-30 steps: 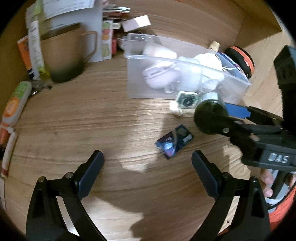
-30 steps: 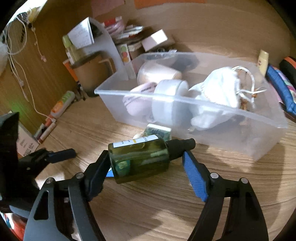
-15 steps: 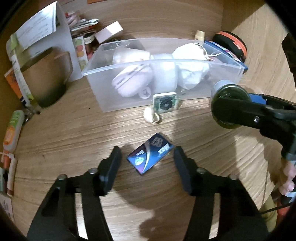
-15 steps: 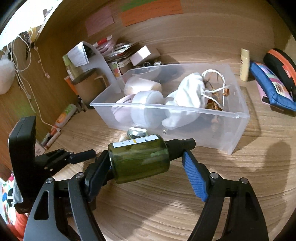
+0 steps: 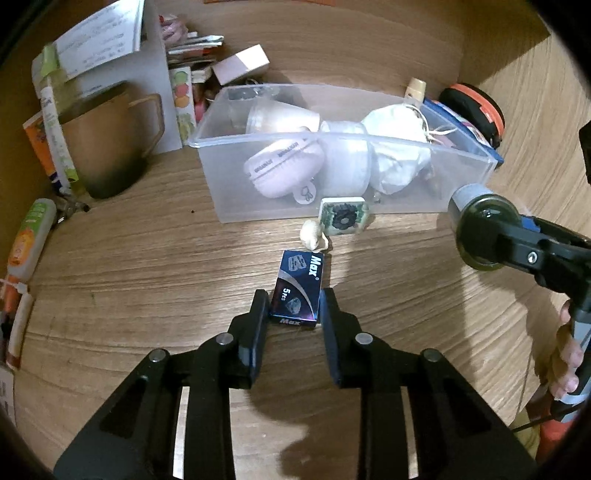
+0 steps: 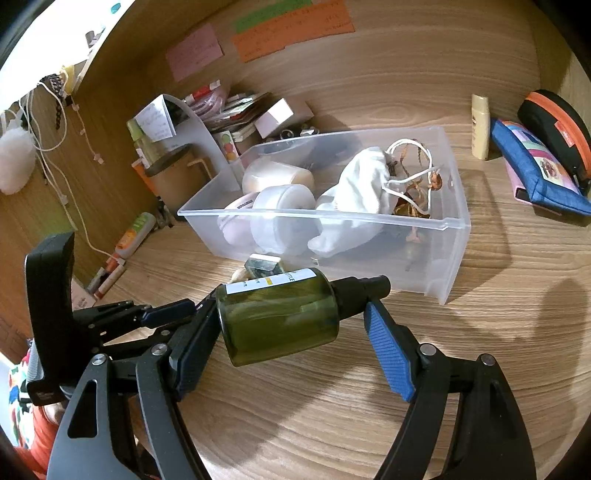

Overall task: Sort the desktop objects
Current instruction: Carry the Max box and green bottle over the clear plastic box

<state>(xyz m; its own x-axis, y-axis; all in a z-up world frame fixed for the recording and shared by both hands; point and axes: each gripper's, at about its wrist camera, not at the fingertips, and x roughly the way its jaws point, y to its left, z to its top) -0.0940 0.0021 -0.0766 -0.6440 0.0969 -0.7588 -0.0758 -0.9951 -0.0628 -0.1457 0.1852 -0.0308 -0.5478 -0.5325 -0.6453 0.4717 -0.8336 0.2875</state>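
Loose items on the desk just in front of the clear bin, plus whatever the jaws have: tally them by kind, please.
Blue Max box, left jaws closing around it: 1
Green bottle, in right jaws: 1
Square flower-print tin: 1
Cream lump, unidentifiable: 1
Total: 4

My wooden desk (image 5: pixel 147 266), cluttered.
On it: clear plastic bin (image 5: pixel 369 210), brown mug (image 5: pixel 110 147), blue box (image 5: pixel 297 284), blue pouch (image 6: pixel 535 166).

The small blue box (image 5: pixel 297 291) has its near end tucked between the left tongs (image 5: pixel 293 308), so that end is hidden. The green bottle (image 6: pixel 279 317) covers the little things behind it. The writing on the coloured notes (image 6: pixel 291 27) is too blurry to read.
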